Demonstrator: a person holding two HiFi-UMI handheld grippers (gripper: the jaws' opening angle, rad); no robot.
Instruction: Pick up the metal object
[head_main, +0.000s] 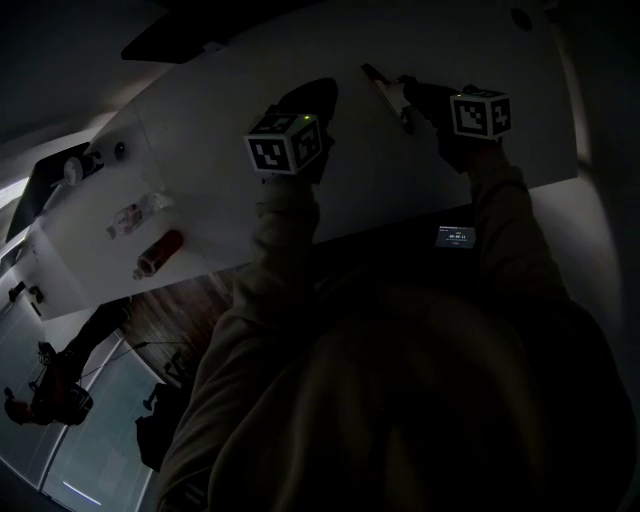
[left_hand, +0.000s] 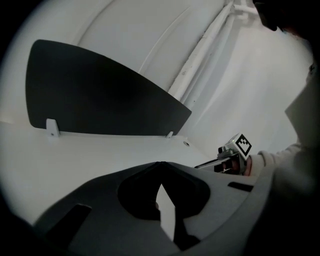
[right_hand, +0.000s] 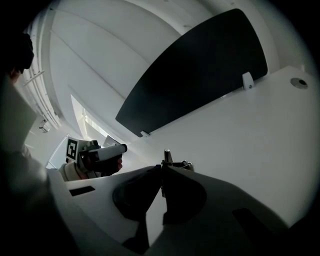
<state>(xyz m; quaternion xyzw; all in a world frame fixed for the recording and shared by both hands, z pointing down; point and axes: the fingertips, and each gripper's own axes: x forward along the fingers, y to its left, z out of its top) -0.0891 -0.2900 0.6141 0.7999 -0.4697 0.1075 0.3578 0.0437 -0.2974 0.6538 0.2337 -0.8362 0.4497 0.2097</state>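
Item 1. Left gripper (left_hand: 160, 164): jaws closed tip to tip with nothing between them. It was held over the white table (head_main: 200, 170), to the left of the other gripper.

Item 2. Right gripper (right_hand: 162, 169): jaws closed on the metal object (right_hand: 167, 156), gripping it at the tips.

Item 3. Metal object: a slim, pale piece between the right jaws. One narrow end stuck out past the tips, with a small fitting beside it. In the head view I saw it reach up and left from the gripper, over the far part of the table.

Item 4. Dark panel (left_hand: 100, 95): it stood upright along the table's far edge on small white clips.

Item 5. Red cylinder (head_main: 160, 253): it lay on its side near the table's left end, well apart from both grippers.

Item 6. Clear item (head_main: 135, 215): it lay just beyond the cylinder. I could not make out what kind of thing it was.
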